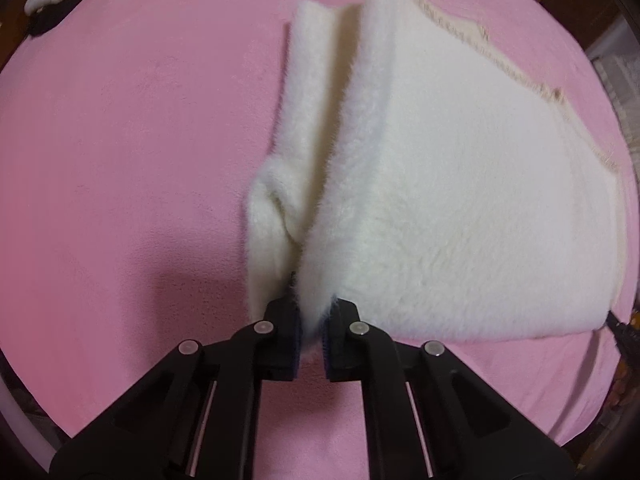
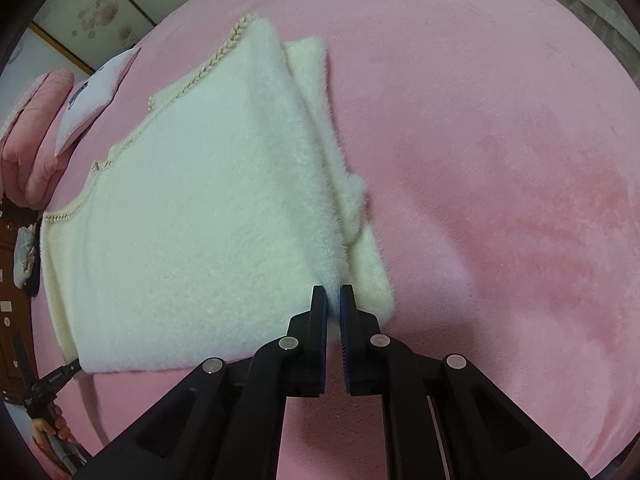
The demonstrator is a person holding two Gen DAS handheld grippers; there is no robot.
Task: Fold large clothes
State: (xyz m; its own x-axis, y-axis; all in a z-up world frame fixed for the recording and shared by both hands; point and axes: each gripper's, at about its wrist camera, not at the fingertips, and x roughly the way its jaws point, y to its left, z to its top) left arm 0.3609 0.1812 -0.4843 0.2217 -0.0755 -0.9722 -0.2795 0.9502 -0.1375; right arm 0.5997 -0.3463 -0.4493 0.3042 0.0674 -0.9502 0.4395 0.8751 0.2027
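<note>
Cream fleece garment [image 1: 460, 208] lies on the pink blanket [image 1: 120, 160], partly folded, with a braided trim edge on the far side. Left gripper [image 1: 310, 300] is clenched on a raised ridge of the fleece at the near edge; fabric sits between the pads. Right gripper [image 2: 334, 296] is likewise pinched on the garment's [image 2: 192, 208] near fold, beside a narrower folded strip. Pink pillow [image 2: 36, 132] at the bed's far corner.

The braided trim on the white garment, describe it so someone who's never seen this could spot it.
Start at the pink blanket and find the fluffy white garment on it. Along its edge away from the right gripper runs the braided trim, beige and ropey against plain white fluff.
</note>
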